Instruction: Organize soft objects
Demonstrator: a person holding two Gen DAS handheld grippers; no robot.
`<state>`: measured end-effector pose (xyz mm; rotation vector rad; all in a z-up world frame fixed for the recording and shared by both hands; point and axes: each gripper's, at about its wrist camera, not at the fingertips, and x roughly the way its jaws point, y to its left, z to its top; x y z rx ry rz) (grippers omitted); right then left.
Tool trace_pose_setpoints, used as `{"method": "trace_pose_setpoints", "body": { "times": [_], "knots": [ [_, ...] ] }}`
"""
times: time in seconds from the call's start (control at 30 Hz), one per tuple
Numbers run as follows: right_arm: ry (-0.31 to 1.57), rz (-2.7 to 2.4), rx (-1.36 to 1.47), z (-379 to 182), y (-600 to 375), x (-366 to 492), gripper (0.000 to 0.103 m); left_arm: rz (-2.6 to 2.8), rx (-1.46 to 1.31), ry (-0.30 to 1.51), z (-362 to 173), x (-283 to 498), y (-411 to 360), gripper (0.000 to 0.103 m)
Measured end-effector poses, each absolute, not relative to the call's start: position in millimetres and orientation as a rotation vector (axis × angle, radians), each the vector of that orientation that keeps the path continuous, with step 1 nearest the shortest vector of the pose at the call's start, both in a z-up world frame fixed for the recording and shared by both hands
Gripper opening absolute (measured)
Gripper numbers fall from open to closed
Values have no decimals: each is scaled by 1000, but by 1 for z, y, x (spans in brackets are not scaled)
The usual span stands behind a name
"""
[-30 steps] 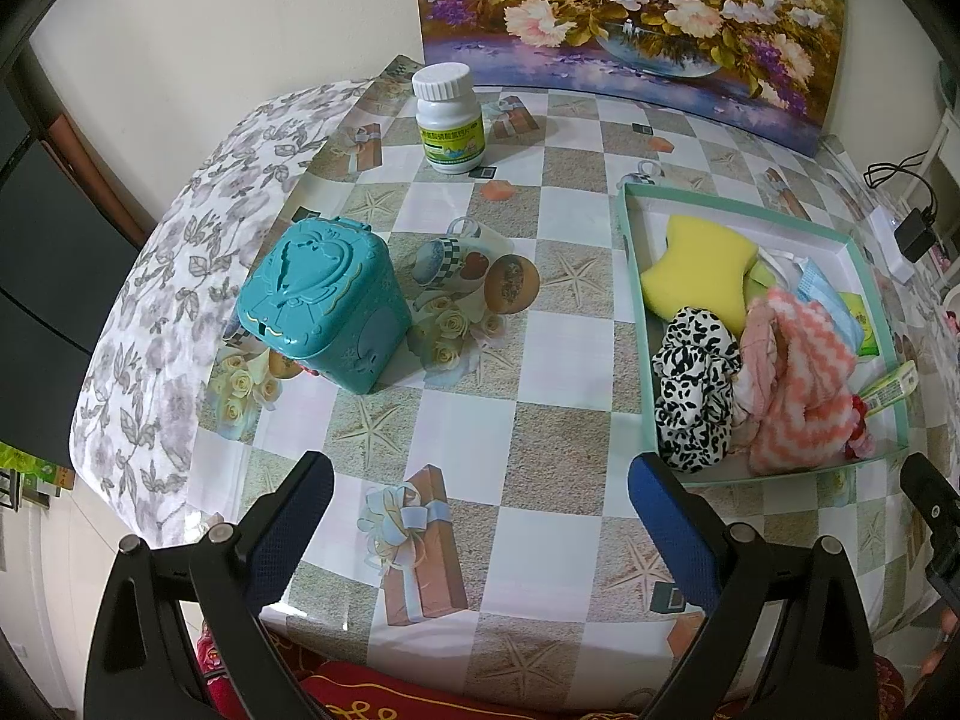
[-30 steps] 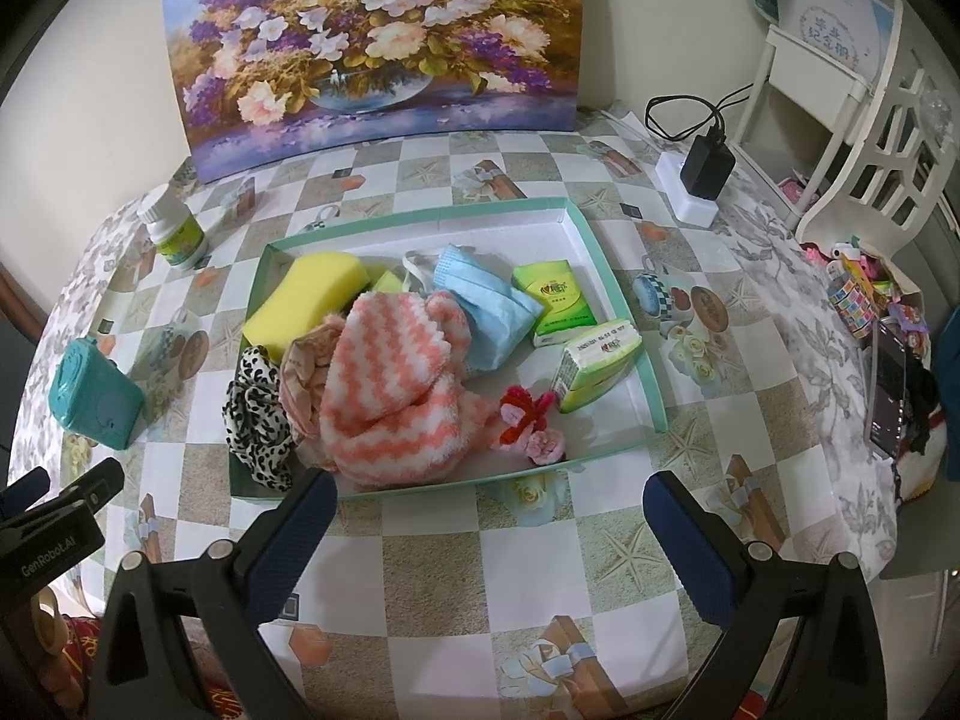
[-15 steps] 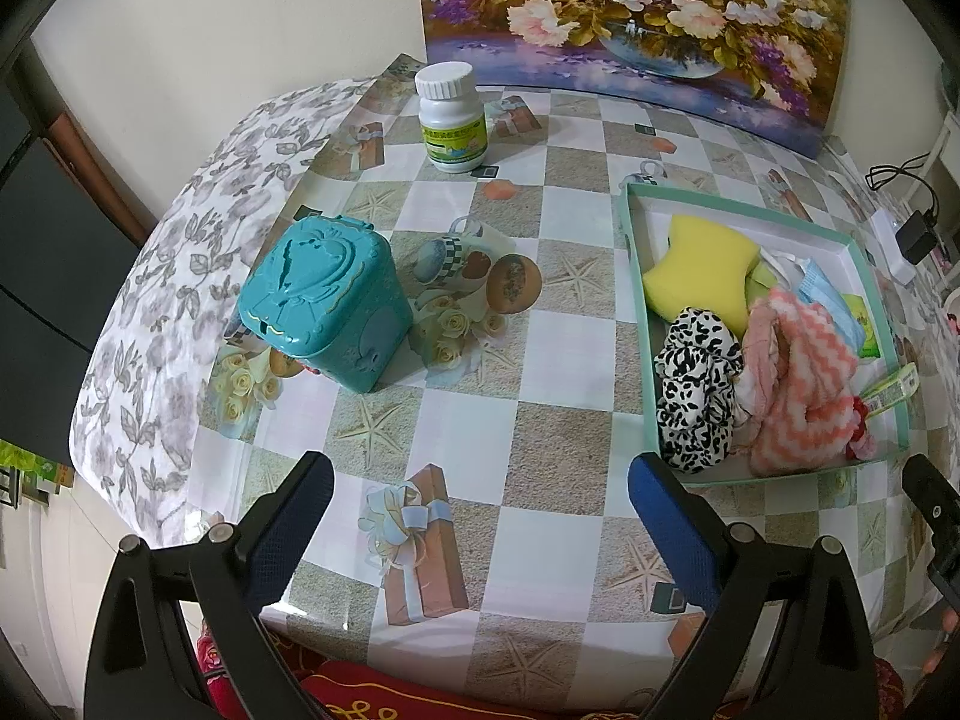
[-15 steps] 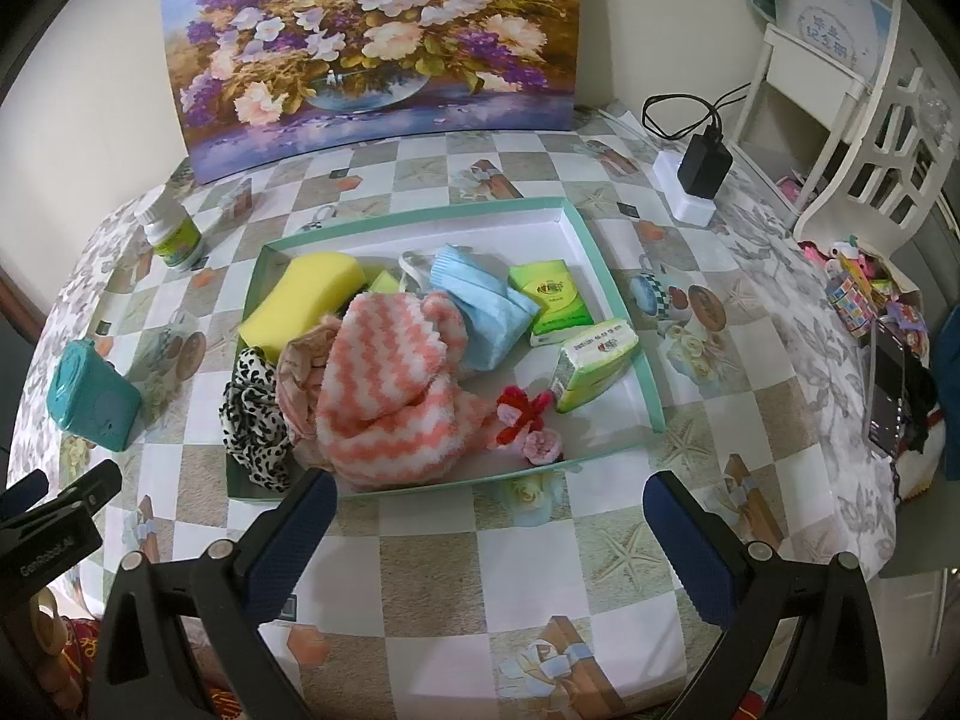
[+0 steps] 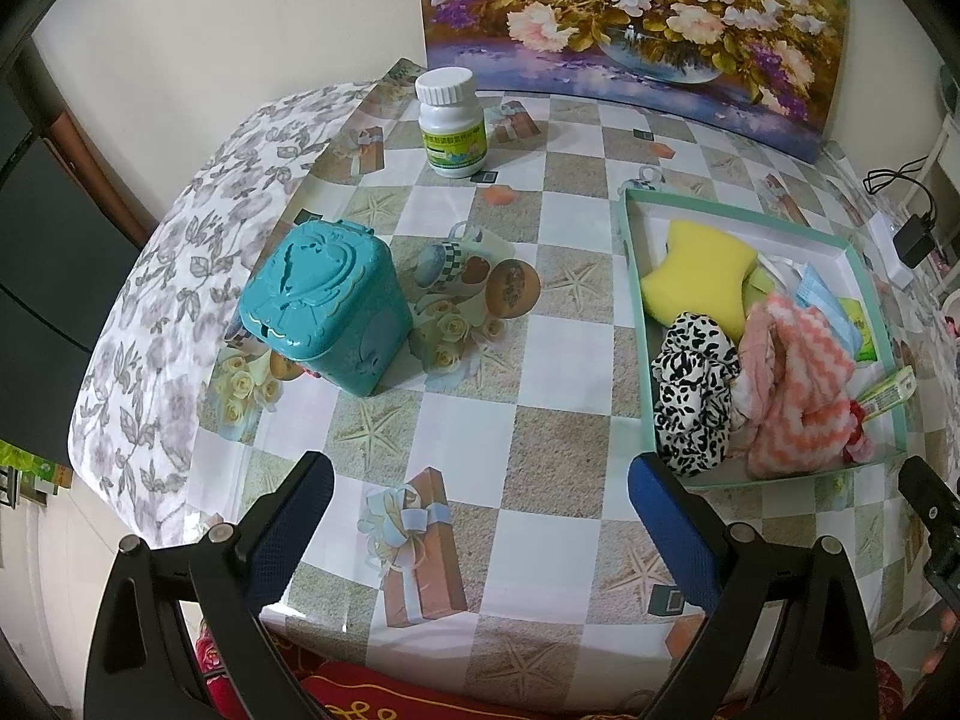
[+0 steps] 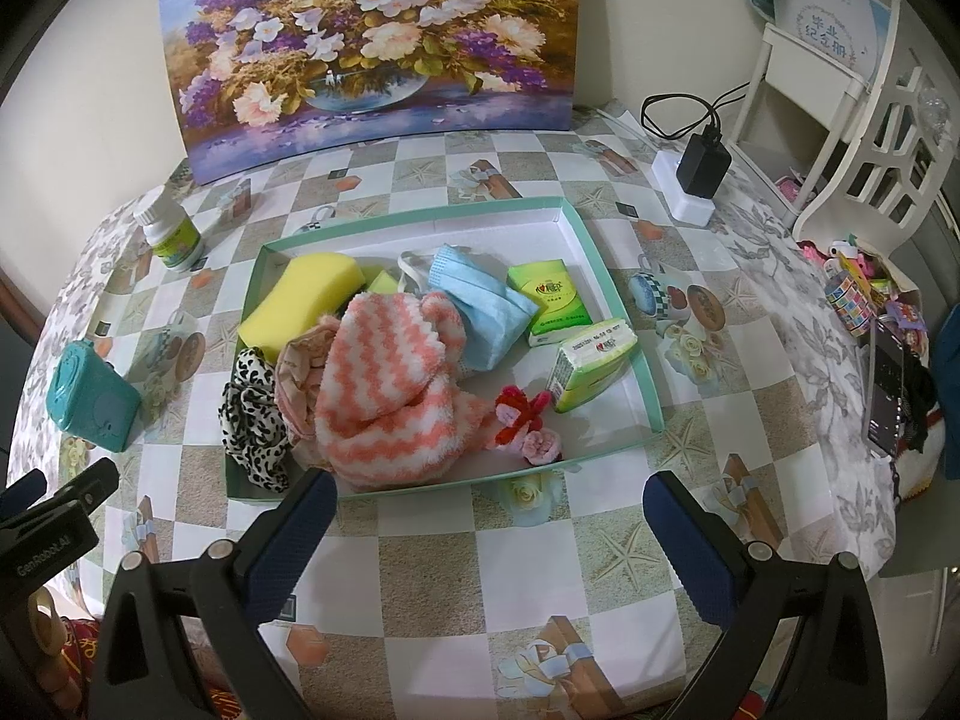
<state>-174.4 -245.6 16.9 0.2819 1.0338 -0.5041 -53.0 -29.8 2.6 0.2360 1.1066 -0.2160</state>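
A teal-rimmed tray [image 6: 624,312] [image 5: 627,276] holds the soft things: a yellow sponge [image 6: 306,300] [image 5: 696,276], a pink-and-white striped cloth [image 6: 384,396] [image 5: 798,396], a black-and-white scrunchie [image 6: 252,414] [image 5: 690,396], a blue face mask [image 6: 480,306], two green tissue packs [image 6: 549,300] and a small red-and-pink flower clip [image 6: 528,420]. My right gripper [image 6: 489,498] stands open just in front of the tray's near rim. My left gripper [image 5: 480,480] is open over the tablecloth, left of the tray, with nothing between its fingers.
A teal lidded box [image 5: 324,306] [image 6: 90,396] and a white pill bottle [image 5: 453,123] [image 6: 171,237] stand left of the tray. A flower painting [image 6: 372,42] leans on the back wall. A charger on a white plug block [image 6: 696,180] and a white chair [image 6: 852,138] are at the right.
Both views shift only slightly; the right gripper has edged a little toward the tray. Nothing on the table has moved and both grippers stay open.
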Motion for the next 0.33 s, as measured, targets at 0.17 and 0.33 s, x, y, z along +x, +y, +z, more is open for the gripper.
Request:
{"method": "trace_pose_setpoints", "body": {
  "times": [0.17, 0.33],
  "knots": [
    [1034, -504, 281, 17, -246, -174, 103, -218, 236, 1103, 2, -53, -29, 99],
    [1034, -505, 282, 17, -246, -175, 103, -215, 233, 1110, 2, -53, -30, 99]
  ]
}}
